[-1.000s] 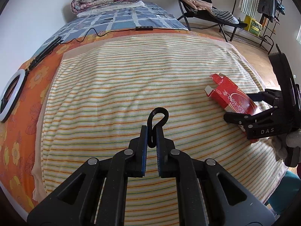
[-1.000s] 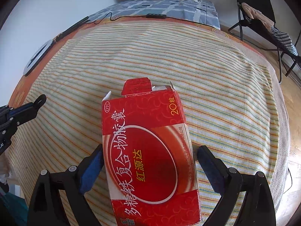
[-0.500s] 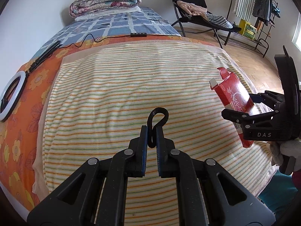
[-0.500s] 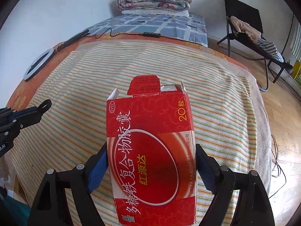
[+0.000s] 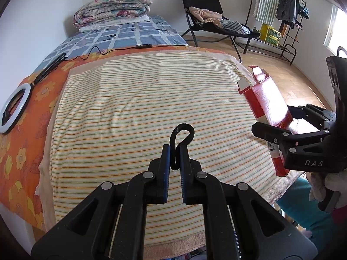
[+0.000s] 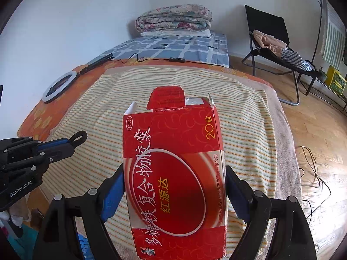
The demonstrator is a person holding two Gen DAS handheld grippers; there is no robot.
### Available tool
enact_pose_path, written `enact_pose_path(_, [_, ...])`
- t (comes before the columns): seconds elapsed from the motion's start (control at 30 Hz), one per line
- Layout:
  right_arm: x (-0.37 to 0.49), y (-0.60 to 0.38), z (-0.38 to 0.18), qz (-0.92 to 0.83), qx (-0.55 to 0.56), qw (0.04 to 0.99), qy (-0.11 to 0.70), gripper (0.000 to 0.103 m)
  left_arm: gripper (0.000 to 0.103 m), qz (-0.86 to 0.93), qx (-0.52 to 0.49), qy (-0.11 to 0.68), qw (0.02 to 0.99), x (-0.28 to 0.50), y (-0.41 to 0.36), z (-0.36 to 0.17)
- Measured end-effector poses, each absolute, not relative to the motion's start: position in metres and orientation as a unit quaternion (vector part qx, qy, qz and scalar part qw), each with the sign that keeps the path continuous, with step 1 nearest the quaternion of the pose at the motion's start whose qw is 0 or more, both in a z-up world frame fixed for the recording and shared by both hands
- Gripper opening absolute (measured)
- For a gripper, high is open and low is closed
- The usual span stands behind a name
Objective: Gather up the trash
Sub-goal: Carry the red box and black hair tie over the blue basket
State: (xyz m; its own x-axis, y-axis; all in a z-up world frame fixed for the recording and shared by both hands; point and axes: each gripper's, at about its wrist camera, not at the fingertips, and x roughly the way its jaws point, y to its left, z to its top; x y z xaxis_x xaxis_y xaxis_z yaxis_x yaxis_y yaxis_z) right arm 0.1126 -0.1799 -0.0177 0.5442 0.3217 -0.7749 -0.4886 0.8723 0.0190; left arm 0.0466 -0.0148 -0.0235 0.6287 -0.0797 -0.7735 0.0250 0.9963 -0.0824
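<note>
**A:** While we're both looking at this, what have we got in the right gripper [image 6: 173, 186]? We see its two blue-padded fingers [image 6: 111, 191] pressed against the long sides of a red carton [image 6: 173, 173], so the jaws are clamped on it at about the carton's width.

**B:** Yep, we read it the same. The red carton [image 5: 267, 110] is up off the striped towel [image 5: 141, 108], tilted, with its top flap open, out past the towel's right edge. In the left wrist view we can see the right gripper [image 5: 279, 127] pinching its lower half.

**A:** And the left gripper [image 5: 174, 158]? We see its jaws nearly together, just a thin gap, pinching a small black looped thing [image 5: 181, 138] that sticks up out of the tips. We honestly can't tell what it is.

**B:** Same here. From the right wrist view the left gripper [image 6: 65, 145] sits over the towel's near-left corner, loop [image 6: 79, 137] poking out front.

**A:** Further out from the towel: a ring light [image 5: 14, 107] lies on the orange floral sheet [image 5: 28, 130] to its left, and a black cable remote [image 5: 143, 46] just past its far edge.

**B:** Plus folded quilts [image 6: 173, 18] way beyond the far edge, and a black folding chair [image 6: 273, 41] with clothes on it off to the far right.
</note>
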Motion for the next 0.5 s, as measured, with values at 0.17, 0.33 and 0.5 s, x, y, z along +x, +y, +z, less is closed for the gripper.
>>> enact_pose_path(0.17, [0.081,-0.190,-0.012,0.237,-0.081,0.874,0.416,0.086,0.006,-0.040,-0.021,0.425,0.904,0.013,-0.026,-0.020])
enact_pose_path(0.33, [0.045,-0.196,-0.013,0.246,-0.075,0.873,0.415,0.086,0.006,-0.051,-0.022,0.431,0.901,-0.020,-0.031,-0.026])
enact_pose_path(0.5, [0.009,-0.201,-0.018,0.251,-0.075,0.874,0.409,0.086,0.006,-0.057,-0.026,0.443,0.894,-0.051,-0.035,-0.038])
